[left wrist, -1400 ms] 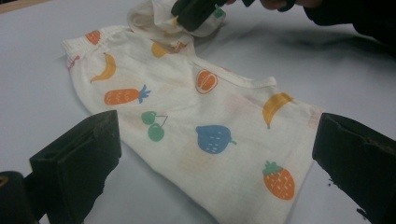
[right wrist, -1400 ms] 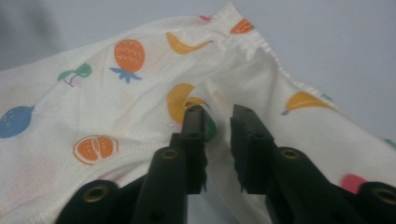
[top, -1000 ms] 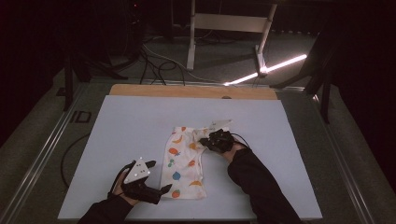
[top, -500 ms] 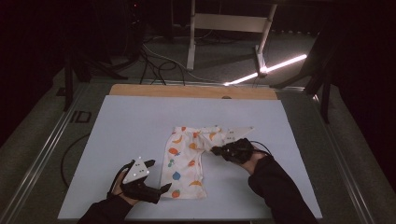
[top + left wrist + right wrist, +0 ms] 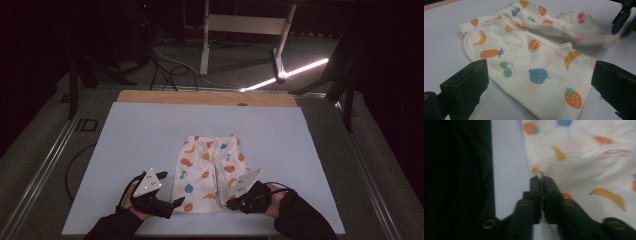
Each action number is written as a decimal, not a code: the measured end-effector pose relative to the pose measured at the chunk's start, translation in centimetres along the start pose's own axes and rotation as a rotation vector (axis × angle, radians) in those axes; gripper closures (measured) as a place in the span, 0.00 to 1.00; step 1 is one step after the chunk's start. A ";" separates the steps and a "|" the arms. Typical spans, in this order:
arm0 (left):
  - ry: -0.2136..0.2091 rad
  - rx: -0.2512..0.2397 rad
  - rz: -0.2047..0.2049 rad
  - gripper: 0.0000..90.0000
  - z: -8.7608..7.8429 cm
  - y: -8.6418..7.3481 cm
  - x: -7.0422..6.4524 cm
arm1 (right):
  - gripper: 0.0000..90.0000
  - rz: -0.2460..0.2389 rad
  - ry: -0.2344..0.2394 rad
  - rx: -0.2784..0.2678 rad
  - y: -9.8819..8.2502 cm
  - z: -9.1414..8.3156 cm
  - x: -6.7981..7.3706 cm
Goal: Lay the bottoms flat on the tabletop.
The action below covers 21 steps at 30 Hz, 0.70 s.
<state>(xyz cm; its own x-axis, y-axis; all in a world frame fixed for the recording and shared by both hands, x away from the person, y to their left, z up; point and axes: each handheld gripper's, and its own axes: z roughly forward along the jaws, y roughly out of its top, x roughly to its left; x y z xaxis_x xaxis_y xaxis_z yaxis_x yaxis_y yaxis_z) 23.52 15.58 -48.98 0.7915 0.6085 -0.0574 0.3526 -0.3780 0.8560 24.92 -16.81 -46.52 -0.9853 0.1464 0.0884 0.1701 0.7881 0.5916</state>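
The left gripper (image 5: 165, 204) rests on the white board (image 5: 125, 130) just left of the fruit-print shorts (image 5: 207, 172), its jaws spread wide with nothing between them; in the left gripper view the nearest leg of the shorts (image 5: 534, 72) lies flat ahead of those jaws, apart from both. The shorts lie between the two grippers, waistband away from the person, legs toward them. To the right, the right gripper (image 5: 235, 202) sits at the hem of the other leg; in the right gripper view its jaws (image 5: 541, 178) stand nearly together with a scrap of the hem (image 5: 537, 171) at their tips; they have just been easing apart, and whether the pads press the cloth I cannot tell. My reading: the step in hand is spreading the shorts flat, the right leg drawn out toward the person; the next move calls for letting that hem drop, then smoothing or folding with both grippers.
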 end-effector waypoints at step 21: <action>0.006 -0.008 0.002 0.02 -0.2 0.0 0.2 | 0.62 0.419 -0.289 -0.201 -8.8 -3.5 -5.3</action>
<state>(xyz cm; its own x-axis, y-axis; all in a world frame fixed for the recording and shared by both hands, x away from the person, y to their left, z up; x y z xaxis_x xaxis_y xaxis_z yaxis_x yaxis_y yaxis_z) 23.55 15.79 -48.89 0.7890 0.6121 -0.0530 0.3471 -0.3730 0.8604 28.55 -26.62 -49.43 -0.7842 0.6038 0.1428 0.5128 0.5012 0.6970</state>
